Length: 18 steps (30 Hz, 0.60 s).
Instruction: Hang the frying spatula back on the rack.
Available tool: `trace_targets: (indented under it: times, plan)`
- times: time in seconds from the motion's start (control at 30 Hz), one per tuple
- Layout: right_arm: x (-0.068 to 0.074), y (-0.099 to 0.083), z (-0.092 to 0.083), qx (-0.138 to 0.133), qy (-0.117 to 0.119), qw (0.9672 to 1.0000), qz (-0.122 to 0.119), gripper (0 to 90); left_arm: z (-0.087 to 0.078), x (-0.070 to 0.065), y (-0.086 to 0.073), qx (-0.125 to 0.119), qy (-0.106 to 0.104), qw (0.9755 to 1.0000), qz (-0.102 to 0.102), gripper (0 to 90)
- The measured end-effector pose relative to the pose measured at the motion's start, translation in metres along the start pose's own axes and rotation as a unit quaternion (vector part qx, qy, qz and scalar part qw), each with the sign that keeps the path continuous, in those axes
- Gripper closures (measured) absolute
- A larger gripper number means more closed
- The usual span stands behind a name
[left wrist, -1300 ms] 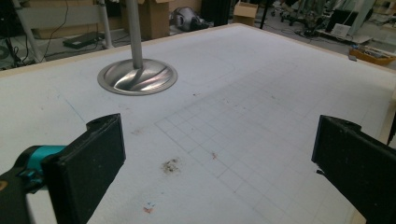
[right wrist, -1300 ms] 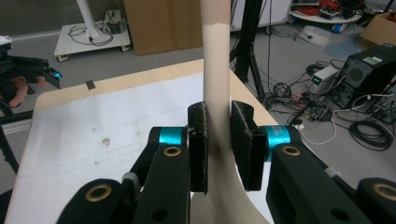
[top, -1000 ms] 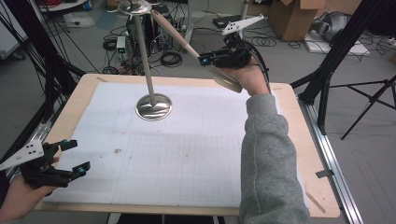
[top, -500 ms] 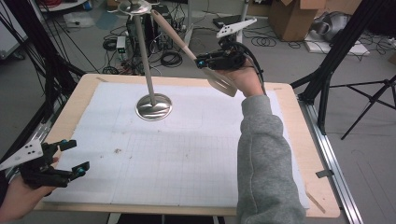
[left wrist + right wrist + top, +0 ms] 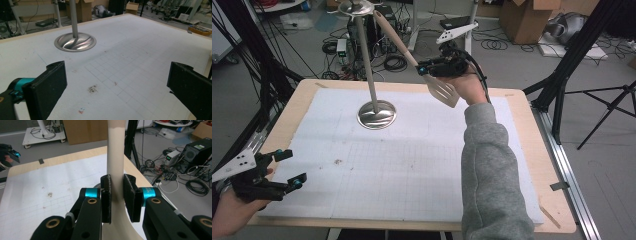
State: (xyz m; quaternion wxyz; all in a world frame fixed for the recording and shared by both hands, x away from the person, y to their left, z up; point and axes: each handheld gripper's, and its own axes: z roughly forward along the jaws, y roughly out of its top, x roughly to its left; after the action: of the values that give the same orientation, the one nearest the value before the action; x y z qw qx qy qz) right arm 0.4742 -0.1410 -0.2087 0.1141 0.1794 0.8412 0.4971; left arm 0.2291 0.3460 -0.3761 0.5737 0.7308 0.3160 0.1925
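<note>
- Cream-coloured slotted spatula (image 5: pixel 422 67) held in the air above the far edge of the table (image 5: pixel 532 150), handle rising toward the top of the metal stand (image 5: pixel 364 60), slotted blade hanging lowest near the right hand.
- Right gripper (image 5: pixel 432 67): jaws narrow, pads clamped on the spatula's handle; in the right gripper view the handle (image 5: pixel 115 157) runs straight up between the two black pads.
- Change from the earlier pictures: the right hand and spatula sit slightly nearer the stand's top than a second ago; the grip is unchanged.
- Left gripper (image 5: pixel 287 167): jaws wide apart with nothing between them, resting low at the near left corner of the table, where it was in the earlier pictures.
- Stand: thin upright pole on a round polished base (image 5: pixel 75 42) set on the white gridded mat (image 5: pixel 412 165); its top piece lies just beside the handle's far end, and whether they touch cannot be told.
- Surroundings: small dark smudge (image 5: pixel 92 88) on the mat ahead of the left gripper; cables and cardboard boxes (image 5: pixel 524 17) on the floor beyond the table.
- Grey sleeve (image 5: pixel 492 170) covering part of the mat's right side in the high view.
</note>
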Motion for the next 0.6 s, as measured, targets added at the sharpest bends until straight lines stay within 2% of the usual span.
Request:
trace_targets:
  times: [0.1, 0.6]
  plan:
    - [0.000, 0.001, 0.002, -0.005, -0.001, 1.0000, -0.003, 77.7, 0.000, 0.000, 0.000, 0.000, 0.001, 1.0000, -0.001, 3.2]
    - [0.001, 0.000, 0.015, 0.007, -0.002, 1.0000, -0.002, 77.7, -0.002, 0.000, 0.000, -0.001, 0.003, 1.0000, -0.001, 3.2]
